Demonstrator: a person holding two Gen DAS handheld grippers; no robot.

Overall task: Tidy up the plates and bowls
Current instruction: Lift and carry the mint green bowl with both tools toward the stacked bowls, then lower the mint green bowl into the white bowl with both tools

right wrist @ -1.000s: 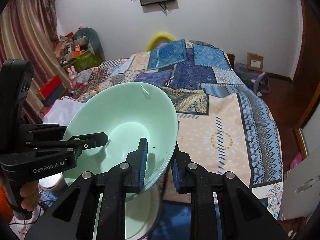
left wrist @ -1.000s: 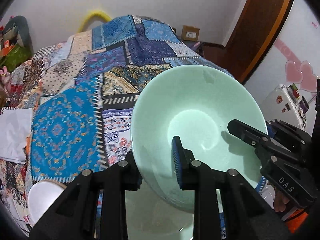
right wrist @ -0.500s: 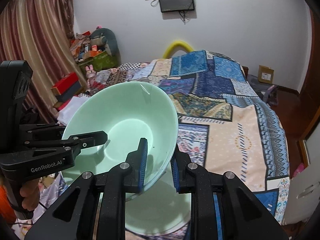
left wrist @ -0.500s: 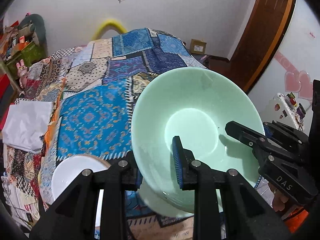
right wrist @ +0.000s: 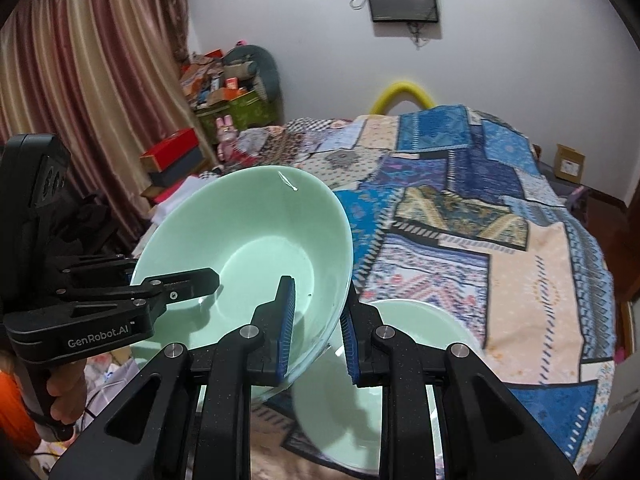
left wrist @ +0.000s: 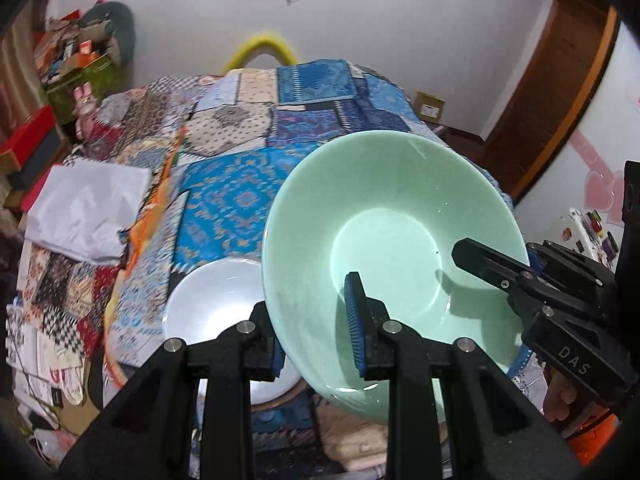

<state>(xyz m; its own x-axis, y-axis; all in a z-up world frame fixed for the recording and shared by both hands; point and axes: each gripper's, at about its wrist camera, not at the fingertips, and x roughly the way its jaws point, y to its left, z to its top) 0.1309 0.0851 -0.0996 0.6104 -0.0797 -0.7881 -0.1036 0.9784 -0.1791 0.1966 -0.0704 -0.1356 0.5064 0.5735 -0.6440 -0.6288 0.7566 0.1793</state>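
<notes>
Right now I hold the green bowl (left wrist: 384,240) up in the air with both tools. My left gripper (left wrist: 316,338) is clamped on the bowl's rim on one side, with one pad inside the bowl and one pad outside. My right gripper (right wrist: 318,330) is clamped on the rim on the other side in the same way. I think I use two tools because the bowl is big and smooth, and one pinch on the edge could let it swing or slip.

The bowl is tipped, so I can see right into it. It is empty. I see only a small dark speck near the bottom, and I cannot tell what that is.

Below the green bowl, on the bed (right wrist: 540,280), sits a white bowl (left wrist: 208,304). It looks empty too. In the right view there is a pale green dish (right wrist: 400,380) just under the green bowl. It also has nothing in it, and its near part is hidden behind my fingers.

I think I am carrying the green bowl to put it with the other dishes, maybe inside one of them. I must level it first, so it goes down flat and does not bang the dish below.
</notes>
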